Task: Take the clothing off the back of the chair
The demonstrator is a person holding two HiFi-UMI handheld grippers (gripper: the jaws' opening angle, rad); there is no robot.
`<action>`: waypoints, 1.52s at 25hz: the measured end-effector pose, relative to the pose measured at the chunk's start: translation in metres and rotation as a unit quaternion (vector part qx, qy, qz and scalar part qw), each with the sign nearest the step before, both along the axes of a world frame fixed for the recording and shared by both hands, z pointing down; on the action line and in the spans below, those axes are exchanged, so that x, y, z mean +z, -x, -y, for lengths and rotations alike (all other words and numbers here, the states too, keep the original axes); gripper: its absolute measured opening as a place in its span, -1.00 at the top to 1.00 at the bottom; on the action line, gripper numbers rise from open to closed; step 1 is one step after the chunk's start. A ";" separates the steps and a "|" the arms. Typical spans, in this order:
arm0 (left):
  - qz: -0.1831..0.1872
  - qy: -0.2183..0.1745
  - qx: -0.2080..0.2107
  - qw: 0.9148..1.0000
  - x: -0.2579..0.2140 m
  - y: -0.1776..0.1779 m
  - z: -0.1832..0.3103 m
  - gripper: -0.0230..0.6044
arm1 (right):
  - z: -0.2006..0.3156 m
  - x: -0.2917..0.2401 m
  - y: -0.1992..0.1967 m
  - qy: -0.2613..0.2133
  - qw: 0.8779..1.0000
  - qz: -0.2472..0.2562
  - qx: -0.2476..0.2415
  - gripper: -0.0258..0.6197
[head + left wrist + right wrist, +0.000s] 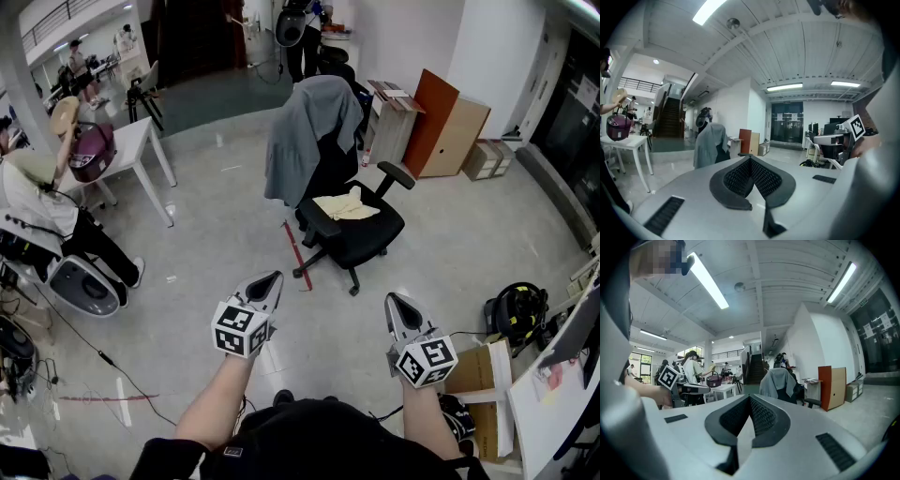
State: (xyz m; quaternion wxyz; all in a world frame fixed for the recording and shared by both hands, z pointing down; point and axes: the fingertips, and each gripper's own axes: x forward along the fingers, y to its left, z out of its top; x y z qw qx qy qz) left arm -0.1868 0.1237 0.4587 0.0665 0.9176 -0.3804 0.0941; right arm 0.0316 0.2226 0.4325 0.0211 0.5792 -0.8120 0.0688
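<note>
A grey garment (309,131) hangs over the back of a black office chair (361,234) in the middle of the floor; a pale yellow cloth (345,205) lies on its seat. The garment (708,144) shows far off in the left gripper view, and the same garment (779,382) in the right gripper view. My left gripper (274,279) is shut and empty, well short of the chair. My right gripper (395,302) is also shut and empty, just right of the chair's base.
A white table (131,150) with a maroon pot (91,150) stands at left, people beside it. Boxes and an orange board (441,127) line the far wall. Red tape (296,253) marks the floor. A black bag (516,309) and cardboard (483,375) lie right.
</note>
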 end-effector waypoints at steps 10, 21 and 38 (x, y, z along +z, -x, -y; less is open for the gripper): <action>0.008 -0.004 0.008 1.000 -0.002 -0.019 -0.017 0.92 | -0.013 -0.002 -0.011 -0.009 1.000 0.007 -0.002 0.88; 0.010 0.001 0.002 1.000 0.007 -0.062 -0.041 0.92 | -0.043 0.007 -0.045 -0.008 0.999 0.026 -0.020 0.88; 0.001 0.025 -0.025 0.999 0.032 -0.088 0.006 0.92 | -0.010 0.041 -0.075 0.035 0.998 0.032 -0.042 0.88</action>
